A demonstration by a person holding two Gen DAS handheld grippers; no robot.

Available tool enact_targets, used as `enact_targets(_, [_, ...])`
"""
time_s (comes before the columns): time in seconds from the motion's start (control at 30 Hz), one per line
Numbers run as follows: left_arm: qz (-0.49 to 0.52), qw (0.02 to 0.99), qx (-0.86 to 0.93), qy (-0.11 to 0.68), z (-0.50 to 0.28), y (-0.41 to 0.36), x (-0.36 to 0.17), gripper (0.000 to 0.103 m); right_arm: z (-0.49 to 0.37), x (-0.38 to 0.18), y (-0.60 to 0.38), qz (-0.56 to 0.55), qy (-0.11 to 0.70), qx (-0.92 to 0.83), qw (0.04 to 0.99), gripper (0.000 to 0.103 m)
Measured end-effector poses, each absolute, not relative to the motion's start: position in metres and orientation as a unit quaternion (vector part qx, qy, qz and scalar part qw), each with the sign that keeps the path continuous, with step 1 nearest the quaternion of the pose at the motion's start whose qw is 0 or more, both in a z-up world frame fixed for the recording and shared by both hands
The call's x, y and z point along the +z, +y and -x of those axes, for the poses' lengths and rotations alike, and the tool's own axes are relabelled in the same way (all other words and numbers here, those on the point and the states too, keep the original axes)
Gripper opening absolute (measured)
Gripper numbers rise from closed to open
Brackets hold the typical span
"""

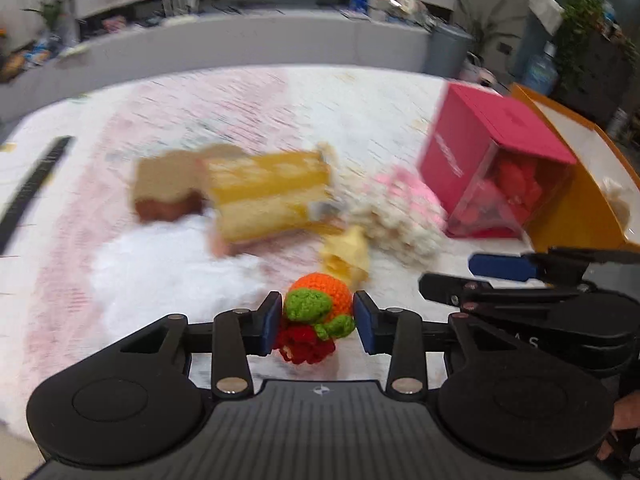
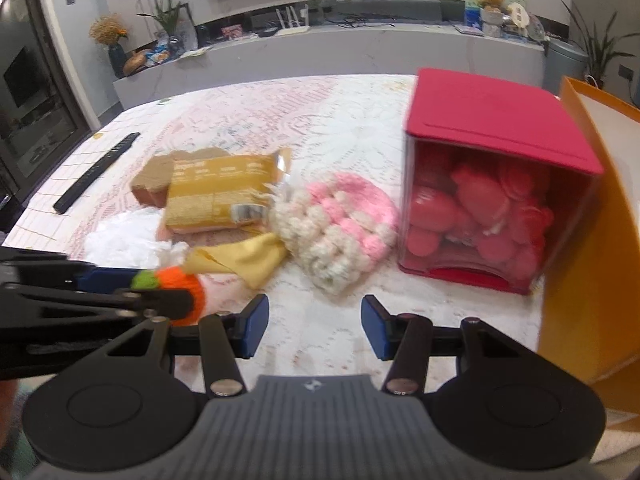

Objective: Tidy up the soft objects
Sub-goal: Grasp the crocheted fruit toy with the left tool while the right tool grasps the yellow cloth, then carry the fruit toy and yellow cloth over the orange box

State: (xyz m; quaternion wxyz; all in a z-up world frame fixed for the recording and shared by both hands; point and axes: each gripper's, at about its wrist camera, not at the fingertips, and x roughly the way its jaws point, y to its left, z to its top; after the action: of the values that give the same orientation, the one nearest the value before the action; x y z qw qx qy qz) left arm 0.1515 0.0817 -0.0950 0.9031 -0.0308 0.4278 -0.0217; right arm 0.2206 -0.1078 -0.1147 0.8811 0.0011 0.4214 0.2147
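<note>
A crochet toy (image 1: pixel 320 304) in orange, green and red sits between the blue pads of my left gripper (image 1: pixel 316 322), and both pads touch its sides. In the right wrist view the toy (image 2: pixel 180 292) shows at that gripper's tips, just above the lace tablecloth (image 2: pixel 320 128). My right gripper (image 2: pixel 315 326) stands open with nothing between its fingers, beside the left one and short of a pink and cream knitted hat (image 2: pixel 340 224). A yellow cloth (image 2: pixel 248 258) lies next to the hat.
A red box (image 2: pixel 492 184) with a clear front holds pink soft items at the right. An orange box (image 2: pixel 580 260) stands beyond it. A yellow packet (image 2: pixel 216 200), a brown block (image 2: pixel 152 184), white crumpled material (image 2: pixel 120 236) and a black bar (image 2: pixel 96 172) lie at the left.
</note>
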Motion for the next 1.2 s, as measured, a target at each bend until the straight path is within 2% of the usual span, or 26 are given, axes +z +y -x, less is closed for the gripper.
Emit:
enact_targets(0.23, [0.07, 0.921, 0.036, 0.382, -0.162, 0.109, -0.094, 0.044, -0.227, -0.115, -0.072, 0.014, 0.405, 0.251, 0.879, 0.052])
enact_targets(0.57, [0.106, 0.908, 0.003, 0.406, -0.172, 0.119, -0.116, 0.044, -0.253, -0.143, -0.039, 0.039, 0.409, 0.251, 0.876, 0.05])
enact_targets(0.73, [0.111, 0.905, -0.005, 0.41, -0.174, 0.118, -0.12, 0.044, -0.258, -0.152, -0.033, 0.05, 0.408, 0.244, 0.878, 0.037])
enact_targets(0.77, [0.11, 0.906, -0.007, 0.409, -0.174, 0.117, -0.12, 0.044, -0.258, -0.153, -0.031, 0.056, 0.405, 0.243, 0.88, 0.029])
enact_targets(0.8, [0.111, 0.905, -0.008, 0.411, -0.174, 0.117, -0.12, 0.044, -0.258, -0.153, -0.03, 0.063, 0.402, 0.242, 0.881, 0.016])
enact_targets(0.9, [0.113, 0.906, -0.01, 0.408, -0.174, 0.117, -0.119, 0.044, -0.259, -0.152, -0.03, 0.07, 0.4, 0.241, 0.881, 0.003])
enact_targets(1.2, [0.106, 0.916, -0.012, 0.388, -0.168, 0.115, -0.111, 0.044, -0.237, -0.122, -0.043, 0.059, 0.383, 0.251, 0.887, 0.001])
